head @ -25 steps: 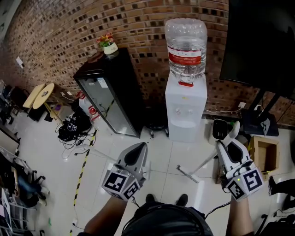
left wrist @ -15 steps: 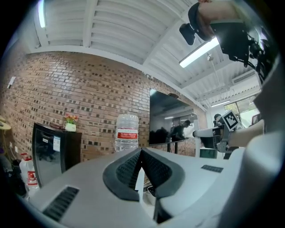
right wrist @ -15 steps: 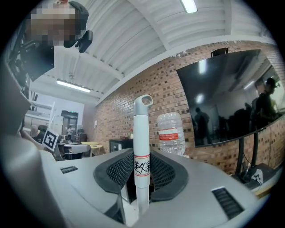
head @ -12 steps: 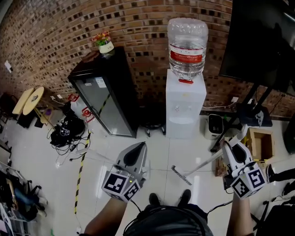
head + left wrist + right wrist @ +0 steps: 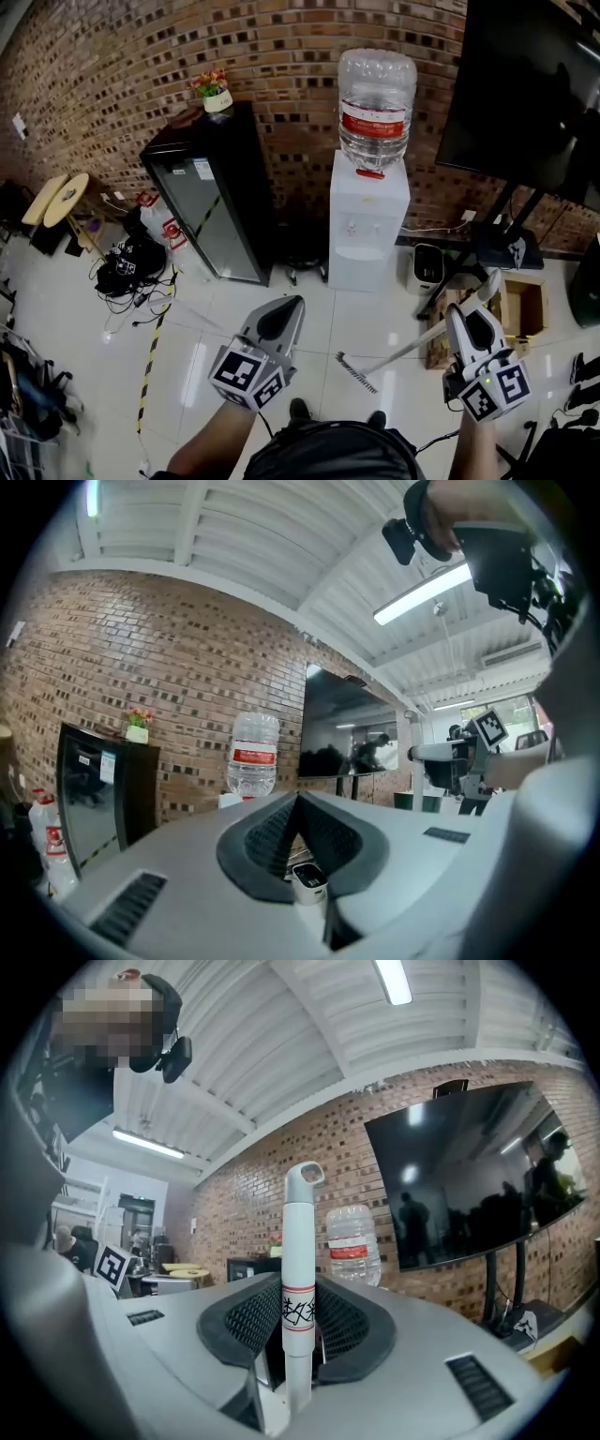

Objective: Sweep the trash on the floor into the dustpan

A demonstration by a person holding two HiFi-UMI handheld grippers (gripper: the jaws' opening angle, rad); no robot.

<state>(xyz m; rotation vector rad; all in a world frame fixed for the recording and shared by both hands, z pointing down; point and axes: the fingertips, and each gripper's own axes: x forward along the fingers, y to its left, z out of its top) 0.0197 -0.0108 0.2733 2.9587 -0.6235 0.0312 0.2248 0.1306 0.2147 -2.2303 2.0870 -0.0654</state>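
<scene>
My right gripper (image 5: pixel 466 317) is shut on the white handle of a broom (image 5: pixel 403 348). The handle slants down to the left, and its brush head (image 5: pixel 352 371) rests on the glossy white floor in front of my feet. In the right gripper view the handle (image 5: pixel 298 1269) stands upright between the jaws, a red-lined label on it. My left gripper (image 5: pixel 284 307) hovers over the floor at lower centre-left; its jaws meet at the tip (image 5: pixel 298 797) with nothing clamped. I can make out neither a dustpan nor any trash.
A water dispenser (image 5: pixel 368 220) and a black glass-door fridge (image 5: pixel 211 202) stand against the brick wall. Right of them are a small white appliance (image 5: pixel 427 265), a TV stand (image 5: pixel 511 248) and a cardboard box (image 5: pixel 514 305). Cables (image 5: pixel 127 267) and striped floor tape (image 5: pixel 150 361) lie left.
The brush head has slid left and nearer my feet, and the right gripper has shifted slightly with the handle. My feet sit lower in view. The left gripper has barely moved.
</scene>
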